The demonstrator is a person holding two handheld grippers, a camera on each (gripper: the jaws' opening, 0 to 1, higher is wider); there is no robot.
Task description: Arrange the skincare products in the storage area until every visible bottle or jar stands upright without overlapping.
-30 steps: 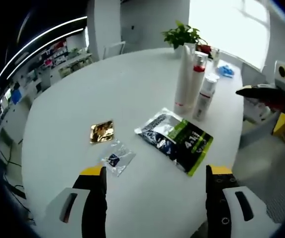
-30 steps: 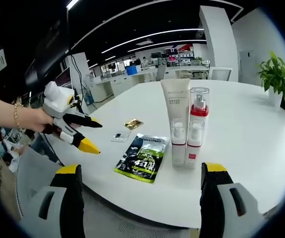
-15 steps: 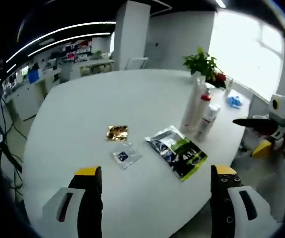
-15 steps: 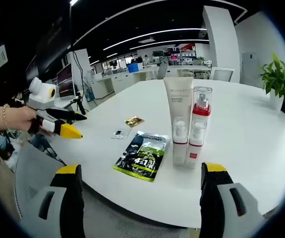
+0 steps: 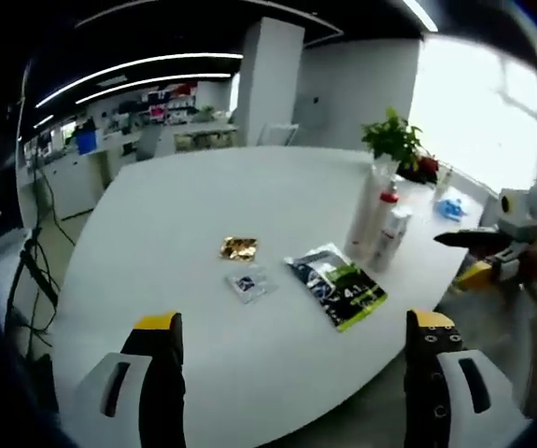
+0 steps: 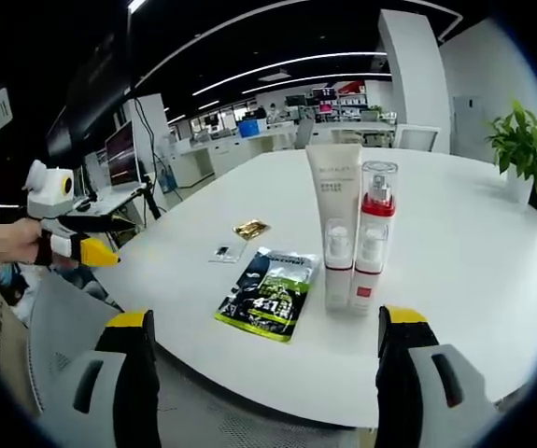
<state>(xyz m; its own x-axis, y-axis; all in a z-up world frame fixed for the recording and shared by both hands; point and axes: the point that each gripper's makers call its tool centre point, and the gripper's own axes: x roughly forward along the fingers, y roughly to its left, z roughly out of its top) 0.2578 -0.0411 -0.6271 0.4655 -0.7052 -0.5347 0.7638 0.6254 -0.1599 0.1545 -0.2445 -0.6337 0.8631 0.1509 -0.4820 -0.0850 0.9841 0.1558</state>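
White round table [image 6: 492, 280] carries tall upright skincare bottles [image 6: 350, 233] clustered together, green foil sachet [image 6: 270, 296] lying flat nearby; left gripper [image 5: 296, 373] and right gripper [image 6: 261, 373] hover off the edge, jaws spread, empty, likely sizing up.

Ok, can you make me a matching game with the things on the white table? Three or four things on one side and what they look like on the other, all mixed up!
Things:
1. tall tube
2. pump bottle
3. big flat pouch
4. small packet

What they look like:
A. shiny gold, lying flat
B. white, standing up, the tallest one
C. black and green, lying flat near the table edge
D. clear top with a red band, standing up

Right pairs: 1-B, 2-D, 3-C, 4-A
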